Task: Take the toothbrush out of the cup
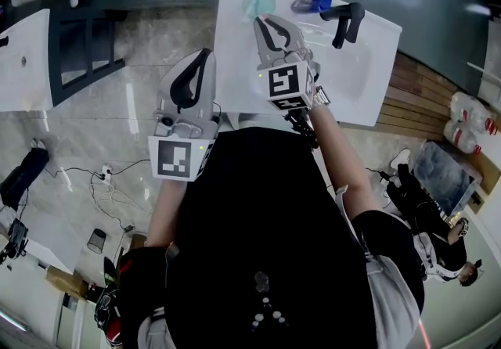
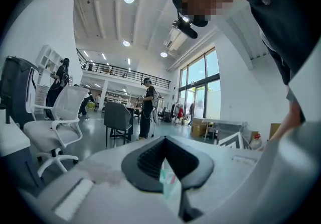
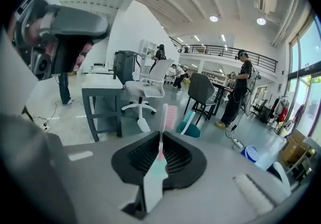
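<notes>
White counter (image 1: 235, 66) below me, teal cup (image 1: 257, 5) near its far edge. My right claw (image 3: 160, 142) is pinching the toothbrush (image 3: 162, 122) by its neck, pink bristles up and clear of the cup, so it's out, I reckon. My left claw (image 1: 205, 58) is pressed together beside the counter's left edge, out of the way.

The basin (image 1: 360, 89) lies at twelve o'clock, with the cup (image 1: 258, 3) at its far edge and the tap (image 1: 348, 20) at the cup's three. The right gripper (image 1: 264, 24), with a toothbrush (image 3: 169, 116) between its jaws, is just at the cup's six. The left gripper (image 1: 205, 55) is at its seven, beside the basin.
</notes>
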The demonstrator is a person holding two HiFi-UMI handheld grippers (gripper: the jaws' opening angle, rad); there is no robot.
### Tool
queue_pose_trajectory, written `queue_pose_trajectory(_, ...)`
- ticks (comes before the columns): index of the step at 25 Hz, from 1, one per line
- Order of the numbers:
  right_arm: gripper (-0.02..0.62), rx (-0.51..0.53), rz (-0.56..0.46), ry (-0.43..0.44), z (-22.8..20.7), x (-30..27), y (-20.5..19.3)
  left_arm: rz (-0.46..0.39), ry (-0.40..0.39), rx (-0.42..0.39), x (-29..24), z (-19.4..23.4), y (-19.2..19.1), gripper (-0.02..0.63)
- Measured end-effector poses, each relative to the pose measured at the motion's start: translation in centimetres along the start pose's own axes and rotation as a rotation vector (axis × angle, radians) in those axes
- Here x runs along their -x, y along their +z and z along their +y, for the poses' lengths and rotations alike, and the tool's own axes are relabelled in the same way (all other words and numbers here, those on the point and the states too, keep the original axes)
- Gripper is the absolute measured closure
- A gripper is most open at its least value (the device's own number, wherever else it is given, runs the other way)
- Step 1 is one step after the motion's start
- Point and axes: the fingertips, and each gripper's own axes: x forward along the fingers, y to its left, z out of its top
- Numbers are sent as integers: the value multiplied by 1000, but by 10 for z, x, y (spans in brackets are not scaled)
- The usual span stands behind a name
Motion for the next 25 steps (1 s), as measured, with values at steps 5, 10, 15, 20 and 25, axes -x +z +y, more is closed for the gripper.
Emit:
queue_pose_trajectory(5,572,-5,-25,-42,-4,7,9,5,-31,-2,1,2,0,604)
queue_pose_trajectory(10,572,-45,-56,-96,-13,16,21,-1,-65,-12,3,3,4,604)
queue_pose_trajectory(15,571,-73,-62,-158,-17,28,35,5,-103,-13,12,7,6,604)
queue_pose_trajectory(20,571,-102,-89,-225,-19,42,51,-8,-157,-12,17,11,8,604)
queue_pose_trajectory(25,571,-121,-136,-284,-22,64,73,-19,-221,-15,19,8,15,604)
